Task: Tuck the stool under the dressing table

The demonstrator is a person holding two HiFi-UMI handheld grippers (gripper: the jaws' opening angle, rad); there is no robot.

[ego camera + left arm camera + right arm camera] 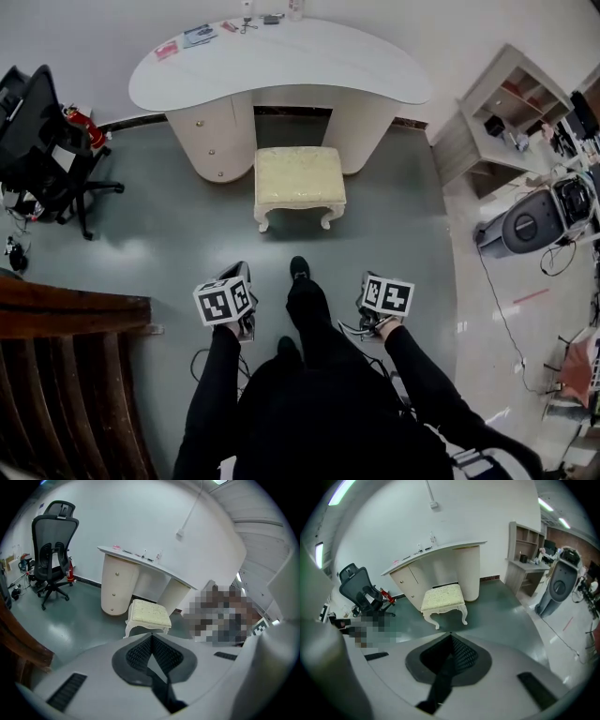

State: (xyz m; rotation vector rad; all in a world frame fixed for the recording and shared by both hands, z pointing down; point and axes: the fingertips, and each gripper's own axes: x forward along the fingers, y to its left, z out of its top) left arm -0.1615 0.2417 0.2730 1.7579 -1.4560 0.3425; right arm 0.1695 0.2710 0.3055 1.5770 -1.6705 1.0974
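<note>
**Stool stands in front of the dressing table, both claws closed and empty**

Nearest the head camera is the person's body in black sleeves and trousers (319,375), with one black shoe (299,269) stepped forward on the grey-green glossy floor (141,244). Each hand holds a claw at about waist level. The left claw (150,635) sits at 11 o'clock from the shoe and the right claw (450,634) at 1 o'clock, each topped by its marker cube.

In the left gripper view the jaws meet at their tips with nothing between them. The right gripper view shows the same, so that claw is also closed on nothing. Both claws are well apart from the furniture and touch none of it.

The cream upholstered stool with white curved legs (298,178) stands upright on the floor at 12 o'clock from the person. It is centred on the knee gap between the two rounded pedestals of the white kidney-shaped dressing table (281,66). Both gripper views show most of its seat out in front of the surface, not beneath it.

A few small items (197,36) lie along the back edge of the surface, too small to identify.

A black mesh office chair (47,141) stands at 10 o'clock, with a red object (84,127) just beside it. A pale open shelving unit (506,112) is at 2 o'clock, with a grey rounded machine (534,220) near it. A dark wooden railing (66,375) fills the 8 o'clock corner.
</note>
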